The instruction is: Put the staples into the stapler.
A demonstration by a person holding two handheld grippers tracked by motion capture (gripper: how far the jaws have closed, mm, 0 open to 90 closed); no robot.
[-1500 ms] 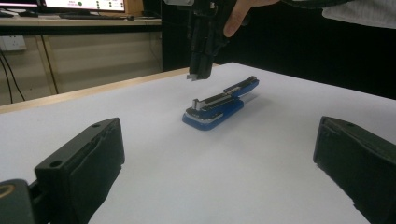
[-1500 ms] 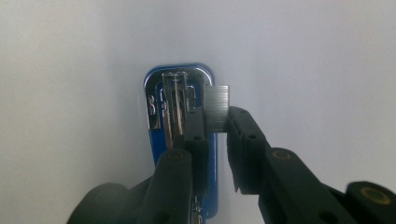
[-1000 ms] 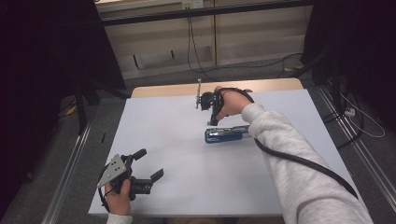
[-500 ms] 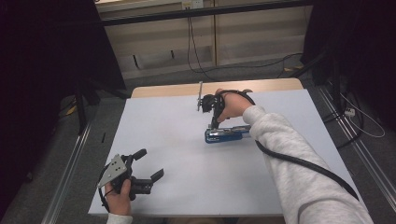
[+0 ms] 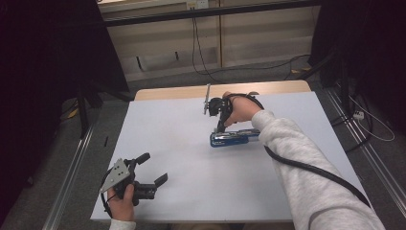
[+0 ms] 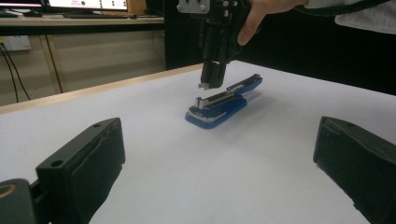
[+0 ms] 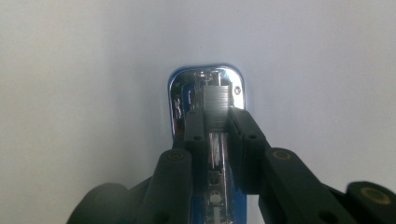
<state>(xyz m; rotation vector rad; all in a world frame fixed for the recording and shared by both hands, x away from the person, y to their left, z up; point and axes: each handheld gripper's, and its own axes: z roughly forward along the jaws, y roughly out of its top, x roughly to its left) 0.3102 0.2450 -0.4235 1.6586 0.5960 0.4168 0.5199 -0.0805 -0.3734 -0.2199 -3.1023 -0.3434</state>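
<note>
A blue stapler (image 5: 230,139) lies opened on the white table top (image 5: 167,129), its metal staple channel (image 7: 180,100) facing up. My right gripper (image 5: 220,128) points straight down over the stapler's front end. It is shut on a short silver strip of staples (image 7: 216,103), held just above the channel; in the left gripper view the strip (image 6: 204,86) hangs a little above the stapler (image 6: 219,105). My left gripper (image 5: 154,167) rests in a hand near the table's front left corner. Its jaws stand wide open with nothing between them (image 6: 219,163).
A bare wooden strip (image 5: 182,91) runs along the table's far edge. Metal rails (image 5: 72,172) flank the table on both sides, and cables (image 5: 368,124) lie on the floor at the right. The right gripper's black cable (image 5: 306,165) trails over the grey sleeve.
</note>
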